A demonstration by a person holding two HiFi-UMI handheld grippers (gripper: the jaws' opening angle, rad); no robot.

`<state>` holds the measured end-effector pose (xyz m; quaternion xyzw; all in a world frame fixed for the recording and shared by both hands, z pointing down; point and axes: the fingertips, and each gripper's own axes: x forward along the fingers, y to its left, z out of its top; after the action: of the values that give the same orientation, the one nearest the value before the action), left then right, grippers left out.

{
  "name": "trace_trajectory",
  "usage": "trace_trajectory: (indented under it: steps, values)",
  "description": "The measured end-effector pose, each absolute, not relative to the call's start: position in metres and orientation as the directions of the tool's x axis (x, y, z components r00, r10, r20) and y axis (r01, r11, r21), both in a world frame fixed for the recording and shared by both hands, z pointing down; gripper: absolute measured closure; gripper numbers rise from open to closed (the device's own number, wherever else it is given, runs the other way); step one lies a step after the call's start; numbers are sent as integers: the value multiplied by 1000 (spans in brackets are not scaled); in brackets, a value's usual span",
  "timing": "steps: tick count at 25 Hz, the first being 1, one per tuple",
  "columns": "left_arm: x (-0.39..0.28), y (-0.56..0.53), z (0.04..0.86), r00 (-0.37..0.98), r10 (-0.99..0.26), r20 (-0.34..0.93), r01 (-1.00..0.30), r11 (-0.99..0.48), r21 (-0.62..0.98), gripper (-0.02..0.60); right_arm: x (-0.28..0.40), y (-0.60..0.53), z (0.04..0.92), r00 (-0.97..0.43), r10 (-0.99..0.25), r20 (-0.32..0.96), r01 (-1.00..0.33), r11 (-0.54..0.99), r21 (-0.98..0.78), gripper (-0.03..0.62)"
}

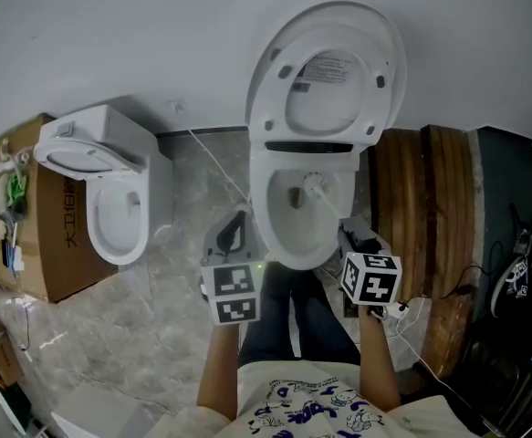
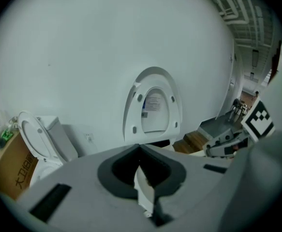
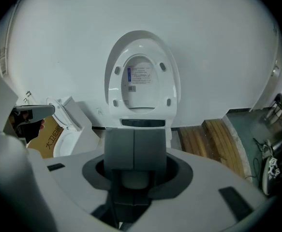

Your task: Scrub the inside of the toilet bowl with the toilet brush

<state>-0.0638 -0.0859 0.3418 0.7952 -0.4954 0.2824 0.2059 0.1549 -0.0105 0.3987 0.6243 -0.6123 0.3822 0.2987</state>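
Right tongs (image 1: 349,230) pinch the one toilet brush (image 1: 314,186) inside one of two toilets (image 1: 258,210) (image 1: 94,231); left tongs (image 1: 240,217) pressed together.

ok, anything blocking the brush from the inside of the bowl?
Nothing visible. The lid stands raised, and the toilet brush head already sits inside the toilet bowl, its handle in the right gripper. The left gripper hangs left of the rim, off the path.

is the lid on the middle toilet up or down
Up: the lid stands raised behind the bowl, with the brush inside it.
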Motion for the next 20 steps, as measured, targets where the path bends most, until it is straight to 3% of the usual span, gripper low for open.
trace_trajectory:
  steps: [20]
  values:
    - [-50,-79,447,308,-572,760,-902,-429,44,580,158,-23,515,-111,-388,915,-985,-82,-154,425]
